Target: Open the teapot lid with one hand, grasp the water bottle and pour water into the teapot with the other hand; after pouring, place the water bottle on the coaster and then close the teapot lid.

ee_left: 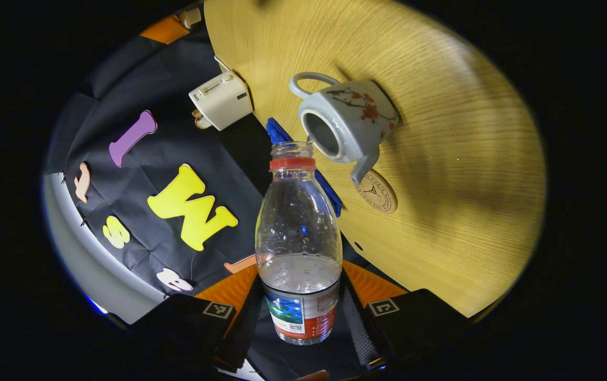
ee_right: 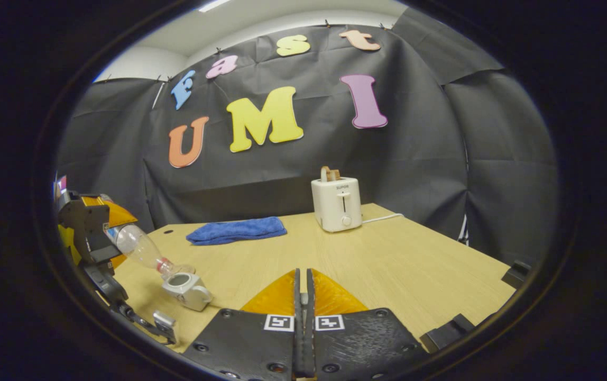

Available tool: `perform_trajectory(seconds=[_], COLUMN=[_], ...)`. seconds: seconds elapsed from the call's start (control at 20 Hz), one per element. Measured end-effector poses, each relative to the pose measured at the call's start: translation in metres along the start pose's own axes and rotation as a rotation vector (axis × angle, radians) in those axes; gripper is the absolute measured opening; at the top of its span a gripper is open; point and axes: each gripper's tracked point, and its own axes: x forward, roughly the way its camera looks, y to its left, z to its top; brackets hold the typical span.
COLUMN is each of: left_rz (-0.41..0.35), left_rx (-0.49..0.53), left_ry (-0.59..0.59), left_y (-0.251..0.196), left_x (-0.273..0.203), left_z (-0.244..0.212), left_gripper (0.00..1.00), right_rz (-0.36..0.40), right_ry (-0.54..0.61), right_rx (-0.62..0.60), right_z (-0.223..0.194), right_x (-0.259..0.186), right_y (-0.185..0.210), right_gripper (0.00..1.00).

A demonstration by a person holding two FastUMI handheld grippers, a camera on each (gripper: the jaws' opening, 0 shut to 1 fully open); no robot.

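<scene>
We grip the water bottle (ee_left: 299,248) in the left gripper (ee_left: 303,312), tilted just over the lidless teapot (ee_left: 347,125) near the tabletop's (ee_left: 467,159) left edge beside the coaster (ee_left: 377,191), right gripper (ee_right: 302,296) clenched with fingers together, so water may miss the narrow opening.

Staged recording booth, not a lived-in home. Enclosed by black cloth (ee_right: 293,174) pinned up as walls, with a plain white ceiling (ee_right: 261,21) visible above the cloth edge. Furnished with one light wooden table (ee_right: 414,264) carrying household props: white toaster (ee_right: 337,203), folded blue towel (ee_right: 237,230), flower-painted teapot (ee_left: 346,124), round coaster (ee_left: 377,191).
</scene>
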Motion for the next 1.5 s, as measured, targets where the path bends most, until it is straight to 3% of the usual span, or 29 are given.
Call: perform_trajectory(seconds=[0.05, 0.1, 0.2, 0.3, 0.45, 0.55, 0.8, 1.0, 1.2, 1.4, 1.5], left_rz=[-0.004, -0.008, -0.007, -0.034, -0.143, -0.174, -0.188, -0.144, -0.201, -0.143, -0.159], left_rx=[0.000, -0.001, -0.013, -0.073, -0.306, -0.480, -0.875, -1.120, -1.442, -1.731, -1.863], left_ry=[-0.001, 0.001, -0.004, -0.016, -0.074, -0.082, -0.109, -0.142, -0.182, -0.251, -0.247], left_y=[-0.001, -0.002, -0.002, -0.009, -0.027, -0.025, -0.018, -0.013, -0.021, -0.004, -0.005], left_x=[0.002, 0.002, 0.003, 0.008, 0.016, 0.019, 0.045, 0.054, 0.068, 0.081, 0.089], left_z=[0.000, -0.001, -0.002, -0.005, 0.002, 0.000, -0.003, 0.000, 0.016, 0.014, 0.017], left_gripper=[0.77, 0.82, 0.77, 0.77, 0.77, 0.77, 0.77, 0.77, 0.77, 0.77, 0.77], right_rz=[-0.002, -0.002, -0.001, 0.001, -0.009, -0.018, -0.045, -0.046, -0.042, -0.020, -0.014], right_ry=[0.001, 0.003, 0.007, 0.004, 0.003, 0.006, 0.024, -0.006, -0.017, -0.031, -0.042], right_rx=[0.002, 0.003, 0.002, -0.002, -0.010, -0.015, -0.051, -0.075, -0.101, -0.136, -0.157], right_z=[-0.001, -0.002, -0.003, -0.001, -0.004, -0.005, -0.010, 0.004, 0.009, 0.011, 0.010], right_x=[0.000, 0.001, 0.000, -0.001, 0.000, 0.001, 0.003, -0.001, 0.003, 0.003, 0.004], right_y=[-0.001, 0.000, 0.000, 0.003, 0.001, -0.001, 0.001, 0.008, 0.015, 0.028, 0.031], right_gripper=[0.00, 0.00, 0.00, 0.00, 0.00, 0.00, 0.00, 0.00, 0.01, 0.00, 0.00])
